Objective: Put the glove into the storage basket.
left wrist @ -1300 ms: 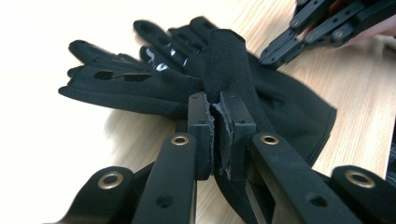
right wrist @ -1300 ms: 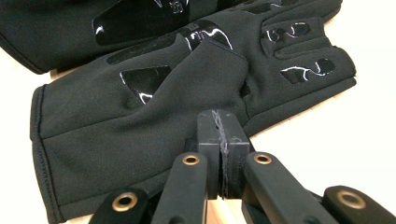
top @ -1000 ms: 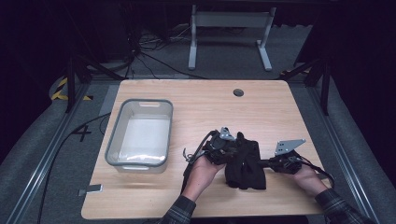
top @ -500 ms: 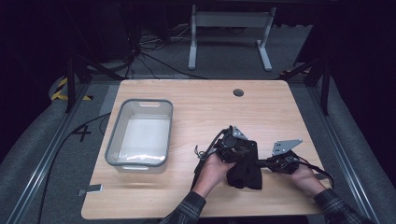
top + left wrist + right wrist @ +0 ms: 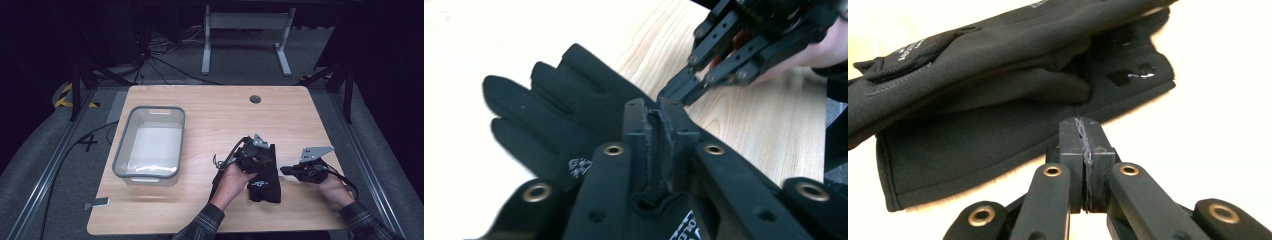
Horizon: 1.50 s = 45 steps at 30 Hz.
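Jaws: left gripper (image 5: 659, 107) pressed together on top of the gloves (image 5: 265, 175); right gripper (image 5: 1082, 125) closed, empty, at their 3 o'clock.
Gloves: stacked at table (image 5: 210, 107) front, 3 o'clock from bin (image 5: 148, 175).
Handling: soft, light, floppy; pinch cuff edge.

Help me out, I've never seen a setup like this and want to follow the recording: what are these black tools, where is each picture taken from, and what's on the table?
A person works with a hand-held two-jaw tool in each hand; there is no robot arm. The high view looks down on a wooden table from above the person's side. The other two pictures come from small cameras riding on the tools, looking along their black jaws.

On the table lie black gloves, stacked, and a clear plastic bin farther left.

The left gripper rests over the gloves with its jaws shut; whether it pinches any fabric is hard to tell. The right gripper is shut on nothing, its tip beside the gloves' edge.
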### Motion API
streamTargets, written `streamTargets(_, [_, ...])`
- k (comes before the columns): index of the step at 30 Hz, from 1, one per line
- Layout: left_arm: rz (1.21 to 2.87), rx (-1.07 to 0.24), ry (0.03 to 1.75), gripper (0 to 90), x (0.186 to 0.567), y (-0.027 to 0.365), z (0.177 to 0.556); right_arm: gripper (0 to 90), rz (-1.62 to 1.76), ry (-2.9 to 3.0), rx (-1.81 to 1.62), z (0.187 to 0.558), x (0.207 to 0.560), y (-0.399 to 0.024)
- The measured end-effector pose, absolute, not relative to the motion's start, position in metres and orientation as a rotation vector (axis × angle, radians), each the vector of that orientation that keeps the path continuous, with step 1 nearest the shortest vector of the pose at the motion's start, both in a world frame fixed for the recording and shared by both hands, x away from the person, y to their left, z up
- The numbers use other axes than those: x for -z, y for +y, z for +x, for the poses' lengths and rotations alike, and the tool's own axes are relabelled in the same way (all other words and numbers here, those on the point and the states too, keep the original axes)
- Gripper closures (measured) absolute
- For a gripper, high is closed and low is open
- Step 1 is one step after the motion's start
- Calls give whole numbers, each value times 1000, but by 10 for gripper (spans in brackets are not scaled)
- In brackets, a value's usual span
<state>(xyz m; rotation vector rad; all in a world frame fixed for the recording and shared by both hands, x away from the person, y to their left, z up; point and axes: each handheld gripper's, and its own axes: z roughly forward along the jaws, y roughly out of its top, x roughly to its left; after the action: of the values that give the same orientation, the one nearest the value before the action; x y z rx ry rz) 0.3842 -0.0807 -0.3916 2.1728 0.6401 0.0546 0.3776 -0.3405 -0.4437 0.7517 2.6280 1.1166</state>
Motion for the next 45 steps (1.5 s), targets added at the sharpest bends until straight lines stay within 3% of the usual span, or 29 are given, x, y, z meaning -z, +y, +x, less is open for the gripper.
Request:
streamTargets(8, [2205, -101, 701, 884, 403, -65, 385, 895, 781, 2563, -1182, 378, 421, -352])
streamTargets(17, [2244, -125, 749, 885, 422, -58, 388, 895, 689, 2569, -1283, 382, 402, -322])
streamTargets(24, [2267, -110, 735, 885, 432, -67, 387, 895, 639, 2617, -1247, 384, 409, -301])
streamTargets(45, [2347, -107, 687, 884, 448, -87, 385, 899, 708, 2699, -1134, 389, 446, -319])
